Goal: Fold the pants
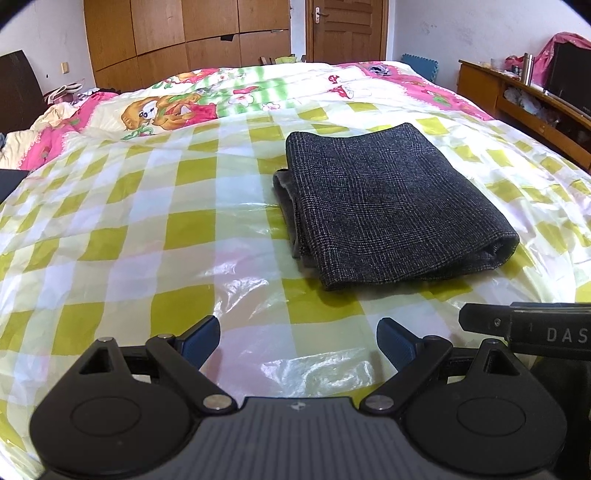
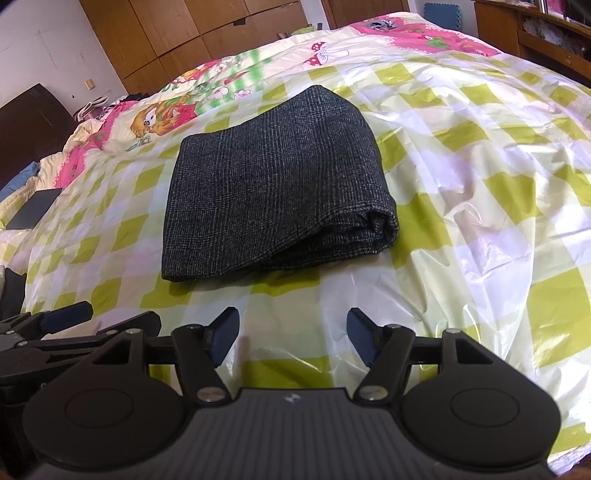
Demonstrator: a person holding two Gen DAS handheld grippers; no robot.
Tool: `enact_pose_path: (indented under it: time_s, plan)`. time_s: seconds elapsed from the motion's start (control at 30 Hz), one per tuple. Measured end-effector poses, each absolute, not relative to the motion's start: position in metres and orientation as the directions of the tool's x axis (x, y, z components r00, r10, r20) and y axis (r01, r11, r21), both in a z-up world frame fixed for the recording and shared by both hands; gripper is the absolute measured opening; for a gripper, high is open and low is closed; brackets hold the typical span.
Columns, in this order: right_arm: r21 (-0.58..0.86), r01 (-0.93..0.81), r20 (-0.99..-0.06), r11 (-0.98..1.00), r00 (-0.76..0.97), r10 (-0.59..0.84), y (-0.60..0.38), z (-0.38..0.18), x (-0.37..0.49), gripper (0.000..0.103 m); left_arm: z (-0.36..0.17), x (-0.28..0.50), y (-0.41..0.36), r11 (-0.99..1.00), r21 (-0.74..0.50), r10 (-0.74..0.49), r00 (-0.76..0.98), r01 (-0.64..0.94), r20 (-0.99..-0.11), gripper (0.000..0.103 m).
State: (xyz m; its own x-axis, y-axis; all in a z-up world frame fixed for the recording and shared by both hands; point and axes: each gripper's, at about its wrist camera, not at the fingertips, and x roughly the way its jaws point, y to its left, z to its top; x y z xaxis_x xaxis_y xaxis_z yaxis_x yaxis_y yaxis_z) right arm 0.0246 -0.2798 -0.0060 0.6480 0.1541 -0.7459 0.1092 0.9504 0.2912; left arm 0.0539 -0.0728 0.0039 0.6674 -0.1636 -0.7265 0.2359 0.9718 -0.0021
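Dark grey checked pants point(image 1: 388, 206) lie folded into a compact rectangle on the bed's yellow-and-white checked plastic sheet point(image 1: 140, 236). In the right wrist view the same pants point(image 2: 273, 192) rest just ahead of centre, with the rounded fold at their right end. My left gripper point(image 1: 298, 338) is open over the sheet, short of the pants and to their left, with nothing between its blue pads. My right gripper point(image 2: 293, 334) is open too, a little short of the pants' near edge and holding nothing. Each gripper shows at the edge of the other's view.
A cartoon-print quilt point(image 1: 177, 107) covers the far part of the bed. Wooden wardrobes point(image 1: 184, 37) and a door point(image 1: 343, 29) stand behind. A wooden cabinet point(image 1: 517, 103) with clutter runs along the right. A dark flat object point(image 2: 33, 210) lies at the bed's left.
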Motion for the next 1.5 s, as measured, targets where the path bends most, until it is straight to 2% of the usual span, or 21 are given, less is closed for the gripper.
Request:
enact_pose_path:
  time_s: [0.6,1.5]
  plan:
    - [0.240,0.112,-0.778,0.964,0.617,0.122,-0.271,-0.005,0.020,0.069,-0.003,0.052,-0.065,0.969,-0.047,-0.197,0.648,0.241,-0.735,0.103]
    - [0.210,0.107,-0.795,0.972,0.597,0.106,-0.268,-0.006,0.019,0.070,-0.004,0.047,-0.068,0.963,-0.026,-0.200,0.648,0.268,-0.735,0.103]
